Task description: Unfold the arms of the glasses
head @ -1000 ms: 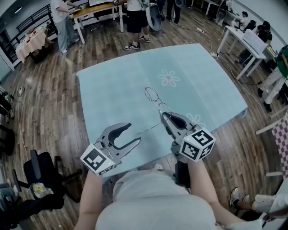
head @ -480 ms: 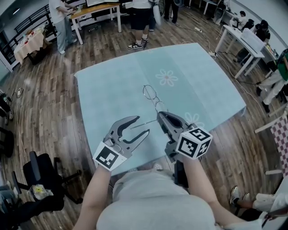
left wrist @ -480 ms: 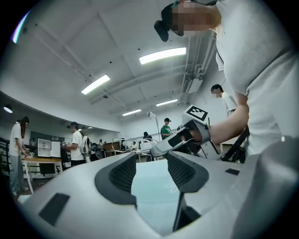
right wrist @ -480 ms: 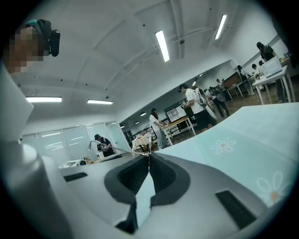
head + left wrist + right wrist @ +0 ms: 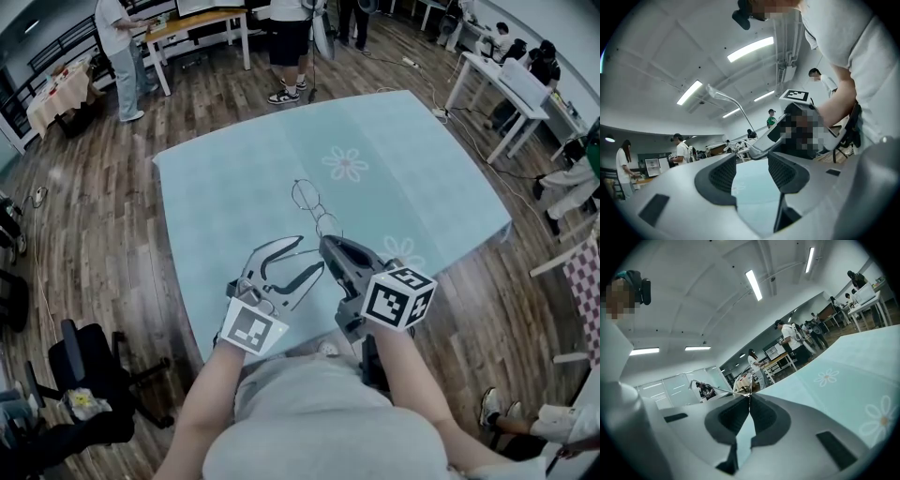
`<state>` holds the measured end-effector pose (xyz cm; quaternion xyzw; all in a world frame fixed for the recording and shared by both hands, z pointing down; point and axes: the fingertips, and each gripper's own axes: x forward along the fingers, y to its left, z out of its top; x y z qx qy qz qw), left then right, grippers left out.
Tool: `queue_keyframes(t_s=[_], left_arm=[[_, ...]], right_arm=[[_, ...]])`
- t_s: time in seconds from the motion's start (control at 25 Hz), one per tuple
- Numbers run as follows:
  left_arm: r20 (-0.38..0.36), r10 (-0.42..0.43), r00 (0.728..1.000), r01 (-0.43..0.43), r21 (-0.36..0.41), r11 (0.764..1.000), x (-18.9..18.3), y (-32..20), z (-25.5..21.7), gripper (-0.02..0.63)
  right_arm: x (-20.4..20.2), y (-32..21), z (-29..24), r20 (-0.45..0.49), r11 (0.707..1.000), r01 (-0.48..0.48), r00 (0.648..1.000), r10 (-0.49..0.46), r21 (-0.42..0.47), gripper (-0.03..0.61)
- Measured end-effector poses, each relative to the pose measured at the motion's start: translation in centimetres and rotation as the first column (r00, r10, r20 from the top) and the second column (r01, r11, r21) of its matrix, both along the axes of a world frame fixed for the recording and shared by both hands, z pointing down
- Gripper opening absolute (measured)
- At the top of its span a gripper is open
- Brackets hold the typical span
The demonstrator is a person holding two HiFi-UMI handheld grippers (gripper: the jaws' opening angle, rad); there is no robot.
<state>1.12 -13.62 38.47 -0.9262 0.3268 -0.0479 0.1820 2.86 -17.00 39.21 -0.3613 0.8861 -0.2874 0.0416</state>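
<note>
Thin wire-framed glasses hang just above the light blue tablecloth. My right gripper is shut on the frame's near end. In the right gripper view the jaws pinch the wire, and one thin arm sticks out to the left. My left gripper stands open just left of the right one, with its jaws spread beside the glasses' arm. In the left gripper view the padded jaws have nothing between them. Beyond them the wire arm rises next to the right gripper.
The cloth has flower prints and covers a table whose near edge is by my body. A black chair stands at the lower left. People and white tables are on the wood floor beyond.
My left gripper has moved right and forward, ending close beside the right gripper and the glasses' arm. The right gripper, still holding the glasses, has drifted slightly left.
</note>
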Motion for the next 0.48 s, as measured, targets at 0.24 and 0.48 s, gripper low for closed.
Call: queue_keyframes(t_s=[0.24,0.48], left_arm=[[0.012,-0.042,0.999,0.041,0.041,0.998,0.35,-0.36,0.18,0.218],[0.003,-0.06,0.998,0.06,0.033,0.998,-0.32,-0.73,-0.09,0.218]], right_arm=[[0.01,-0.04,0.06,-0.02,1.0,-0.005,1.0,0.005,0.019,0.011],[-0.1,-0.14,0.22,-0.086,0.998,-0.001,0.996,0.006,0.059,0.011]])
